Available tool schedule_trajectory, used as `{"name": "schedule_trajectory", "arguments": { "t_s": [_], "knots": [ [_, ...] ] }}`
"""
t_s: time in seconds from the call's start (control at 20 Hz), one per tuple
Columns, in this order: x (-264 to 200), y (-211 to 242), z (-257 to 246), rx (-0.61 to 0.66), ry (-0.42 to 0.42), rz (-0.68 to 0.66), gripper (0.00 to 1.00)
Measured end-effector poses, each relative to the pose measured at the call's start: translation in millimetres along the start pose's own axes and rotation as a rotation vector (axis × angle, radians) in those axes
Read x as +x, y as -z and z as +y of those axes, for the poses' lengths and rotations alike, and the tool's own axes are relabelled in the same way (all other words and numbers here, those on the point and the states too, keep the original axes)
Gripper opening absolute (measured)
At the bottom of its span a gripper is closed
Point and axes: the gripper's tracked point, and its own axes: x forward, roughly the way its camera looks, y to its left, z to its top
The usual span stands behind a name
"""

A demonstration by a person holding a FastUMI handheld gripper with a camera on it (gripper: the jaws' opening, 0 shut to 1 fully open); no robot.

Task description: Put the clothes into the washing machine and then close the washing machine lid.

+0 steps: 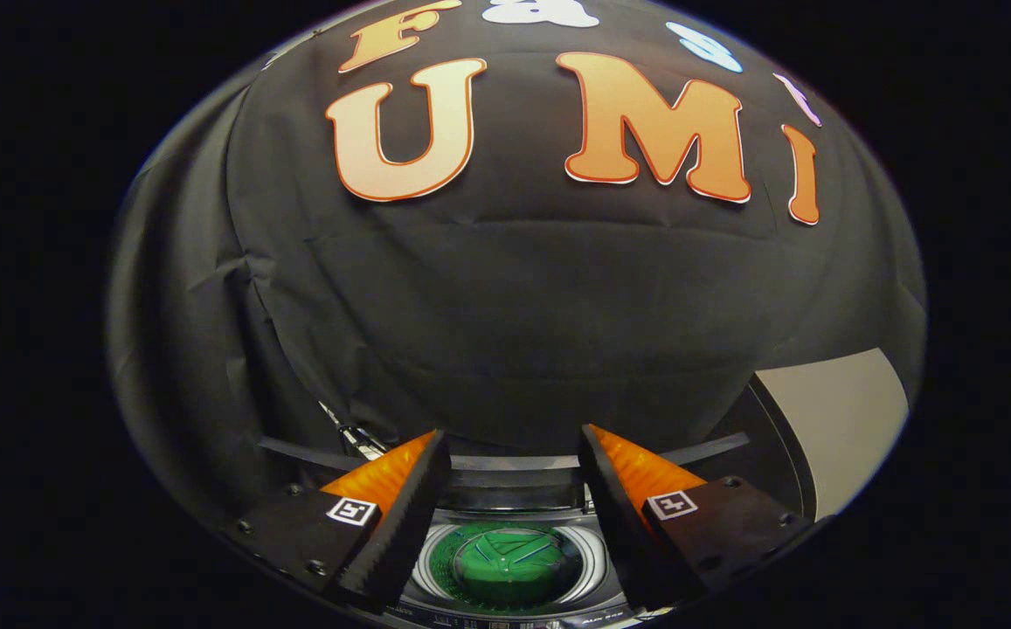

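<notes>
Green drum of washing machine sits below, seen between gripper fingers, lid off opening. Gripper spread wide, holding nothing, hovering above machine. Black cloth wall rises beyond; pale panel at far right. Clothes not discernible.

You are working in a recording booth dressed as a laundry corner: black cloth wall behind, top-loading washing machine open just below it.
</notes>
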Motion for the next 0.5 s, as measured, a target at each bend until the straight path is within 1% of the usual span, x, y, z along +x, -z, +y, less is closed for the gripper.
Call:
{"name": "schedule_trajectory", "arguments": {
  "t_s": [0.15, 0.25, 0.4, 0.5],
  "knots": [
    [-4.1, 5.6, 0.5, -0.007, -0.005, 0.004, 0.97],
    [-12.5, 20.9, 3.6, -0.007, -0.012, 0.025, 0.97],
    [-23.9, 37.7, 4.8, -0.007, -0.007, -0.020, 0.96],
    [-31.4, 47.0, 5.1, -0.006, -0.013, -0.024, 0.96]
  ]
}}
